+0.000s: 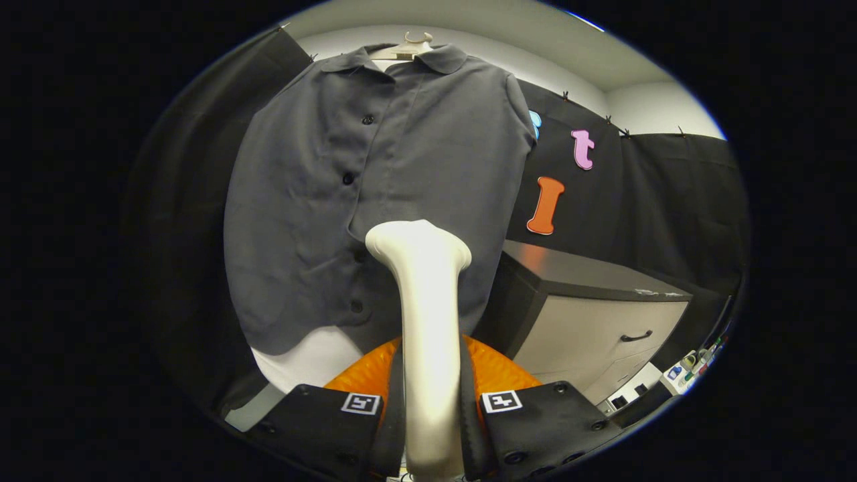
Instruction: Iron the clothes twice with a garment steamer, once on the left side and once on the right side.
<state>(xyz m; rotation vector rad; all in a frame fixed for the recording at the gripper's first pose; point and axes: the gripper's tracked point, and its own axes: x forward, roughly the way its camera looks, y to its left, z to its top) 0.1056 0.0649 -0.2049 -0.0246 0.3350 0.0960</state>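
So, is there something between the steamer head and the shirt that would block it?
Nothing visible does. The gripper is shut on the steamer, whose head points at the lower front of the grey shirt on its hanger. The cabinet stands off to the side.

- The garment steamer (426,321) is cream-white, with a slim upright handle widening into a broad head at the top; it stands between the two fingers, and its head lies against the shirt's lower front.
- The shirt (375,201) is dark grey, collared, buttoned down the front, hanging from a pale hanger (410,47).
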